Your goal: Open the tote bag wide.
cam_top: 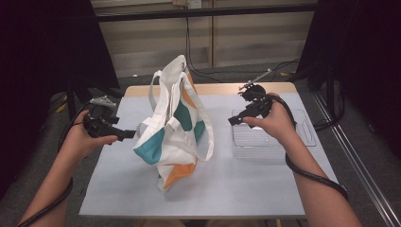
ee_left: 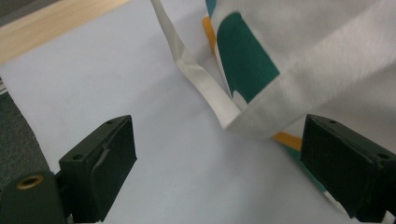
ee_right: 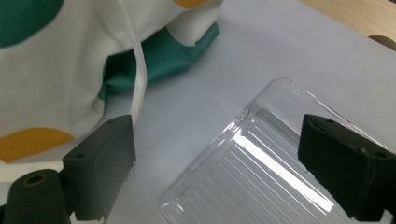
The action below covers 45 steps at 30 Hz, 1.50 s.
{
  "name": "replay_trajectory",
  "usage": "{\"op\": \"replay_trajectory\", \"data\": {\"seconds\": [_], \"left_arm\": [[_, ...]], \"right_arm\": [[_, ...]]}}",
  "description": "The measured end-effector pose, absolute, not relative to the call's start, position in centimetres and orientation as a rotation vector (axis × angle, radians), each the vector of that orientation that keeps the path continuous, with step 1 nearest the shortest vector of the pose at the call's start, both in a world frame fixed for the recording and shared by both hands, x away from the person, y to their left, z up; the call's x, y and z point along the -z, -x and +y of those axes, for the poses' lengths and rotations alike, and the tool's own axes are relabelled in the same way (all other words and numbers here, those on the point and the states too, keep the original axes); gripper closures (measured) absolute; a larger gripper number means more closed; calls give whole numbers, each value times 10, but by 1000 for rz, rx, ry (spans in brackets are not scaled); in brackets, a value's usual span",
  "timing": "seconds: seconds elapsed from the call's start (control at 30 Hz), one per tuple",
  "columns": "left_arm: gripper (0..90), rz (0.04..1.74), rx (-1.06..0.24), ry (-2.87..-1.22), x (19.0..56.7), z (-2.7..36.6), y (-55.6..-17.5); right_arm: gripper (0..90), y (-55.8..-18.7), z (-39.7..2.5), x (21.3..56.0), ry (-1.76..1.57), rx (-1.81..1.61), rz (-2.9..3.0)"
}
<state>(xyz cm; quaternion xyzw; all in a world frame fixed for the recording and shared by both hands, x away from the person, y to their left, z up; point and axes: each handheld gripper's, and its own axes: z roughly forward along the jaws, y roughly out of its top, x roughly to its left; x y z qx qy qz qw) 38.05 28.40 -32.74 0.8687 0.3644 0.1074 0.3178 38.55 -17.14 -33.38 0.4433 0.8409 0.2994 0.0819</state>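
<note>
**Tote bag stands mid-table between two open grippers**

A white tote bag [cam_top: 172,125] with teal and orange patches stands slumped near the middle of the pale grey table [cam_top: 236,184], its long handles [cam_top: 156,82] rising at the top and one loop hanging down its right side; the left gripper [cam_top: 124,135] is held just beside the bag's left edge, jaws spread wide with nothing between them; in the left gripper view a folded corner of the bag [ee_left: 261,116] and a strap [ee_left: 196,74] lie ahead between the jaws, not touched; the right gripper [cam_top: 235,119] hovers over the near left corner of a clear ribbed plastic tray [cam_top: 269,142] lying right of the bag, jaws likewise spread and empty; in the right gripper view the tray [ee_right: 261,177] lies below the jaws, and the bag [ee_right: 60,70] lies to the left, a thin strap hanging by the left jaw.
</note>
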Motion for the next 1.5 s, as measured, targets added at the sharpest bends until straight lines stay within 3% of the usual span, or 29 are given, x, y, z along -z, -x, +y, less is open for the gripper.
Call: {"op": "replay_trajectory", "data": {"seconds": [0.4,1.0,1.5], "left_arm": [[112,898,-275,-2340,299,260,-394],[132,905,-273,-2293,264,246,-408],[169,859,-253,-2303,253,220,-409]], "right_arm": [[114,-398,-158,319,-1347,-890,2505],[131,-402,-133,287,-1288,-852,2512],[135,-410,-109,276,-1265,-826,2532]]}}
